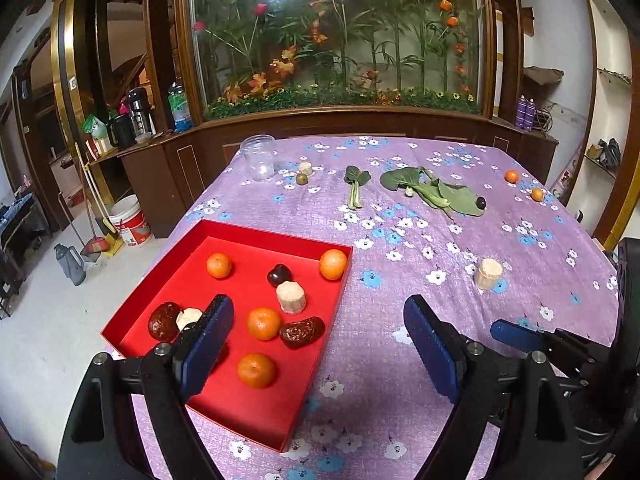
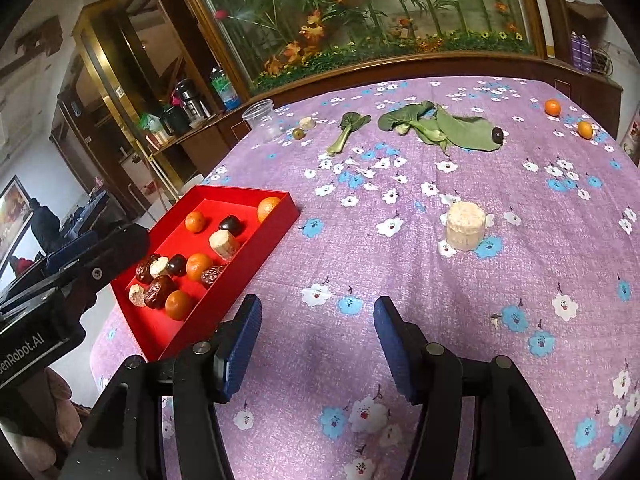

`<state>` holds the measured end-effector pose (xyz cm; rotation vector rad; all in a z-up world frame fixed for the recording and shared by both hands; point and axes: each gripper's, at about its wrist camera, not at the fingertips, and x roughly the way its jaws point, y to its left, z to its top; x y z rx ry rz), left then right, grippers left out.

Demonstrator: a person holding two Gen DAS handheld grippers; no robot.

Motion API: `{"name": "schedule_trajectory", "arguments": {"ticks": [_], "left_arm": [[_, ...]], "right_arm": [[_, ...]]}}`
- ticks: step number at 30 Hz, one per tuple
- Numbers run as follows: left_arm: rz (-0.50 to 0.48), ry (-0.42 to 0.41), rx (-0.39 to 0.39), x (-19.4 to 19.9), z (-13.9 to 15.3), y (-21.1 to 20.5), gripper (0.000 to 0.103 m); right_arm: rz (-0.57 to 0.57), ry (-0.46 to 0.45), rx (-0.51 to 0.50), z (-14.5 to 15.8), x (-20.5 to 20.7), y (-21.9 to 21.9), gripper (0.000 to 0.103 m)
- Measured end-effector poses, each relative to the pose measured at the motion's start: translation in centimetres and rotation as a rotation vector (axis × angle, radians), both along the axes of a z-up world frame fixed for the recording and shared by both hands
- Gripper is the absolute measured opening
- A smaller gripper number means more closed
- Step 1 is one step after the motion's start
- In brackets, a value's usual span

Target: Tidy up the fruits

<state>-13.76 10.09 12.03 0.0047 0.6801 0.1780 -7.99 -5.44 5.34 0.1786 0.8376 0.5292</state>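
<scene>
Both grippers empty above the table; fruit mostly in the tray.

Left gripper [image 1: 318,330]: jaws wide apart, at the tray's [image 1: 160,280] right edge. Right gripper [image 2: 318,338]: jaws parted, right of the tray. Tray holds oranges [image 1: 263,323] and, apparently, dates [image 1: 301,332].

Ahead and to the left of our left fingers we see a shallow red cardboard tray [image 1: 256,420] holding four small orange mandarins [image 1: 263,323], glossy dark plums [image 1: 279,274], wrinkled brown-red dates [image 1: 301,332] and pale beige cylindrical chunks [image 1: 291,297], all lying loose on its floor. Beyond our right fingers, slightly right, another pale beige cylinder [image 2: 465,225] stands upright on the cloth. Far ahead to the right lie two more small oranges [image 2: 552,107], well apart from a dark plum [image 2: 497,134] resting on green leaves.
</scene>
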Motion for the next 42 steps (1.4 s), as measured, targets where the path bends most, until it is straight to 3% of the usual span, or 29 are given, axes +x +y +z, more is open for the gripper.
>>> {"name": "schedule_trajectory", "arguments": {"ticks": [6, 17, 27, 31, 35, 39, 42], "left_arm": [[-0.062, 0.027, -0.071, 0.5, -0.8, 0.0, 0.086], [-0.147, 0.093, -0.140, 2.2, -3.3, -1.3, 0.086], [-0.222, 0.128, -0.174, 2.6, -4.5, -2.9, 0.086], [-0.250, 0.116, -0.184, 3.0, -3.9, -3.7, 0.086], [-0.296, 0.123, -0.183, 4.5, -3.0, -5.4, 0.086], [-0.347, 0.175, -0.216, 7.3, -2.8, -7.6, 0.086], [-0.364, 0.188, -0.186, 9.5, -3.1, -9.5, 0.086]], "right_arm": [[-0.033, 0.004, -0.018, -0.4, 0.3, -1.8, 0.063], [-0.231, 0.038, -0.126, -1.2, 2.6, -11.4, 0.063], [-0.297, 0.015, -0.173, -0.5, 4.9, -16.2, 0.063], [-0.353, -0.046, -0.205, 2.0, 7.7, -19.6, 0.063], [-0.435, -0.033, -0.201, 3.7, 13.1, -24.7, 0.063], [-0.476, 0.008, -0.160, 3.6, 18.1, -27.9, 0.063], [-0.484, 0.027, -0.175, 2.5, 22.3, -29.1, 0.063]]}}
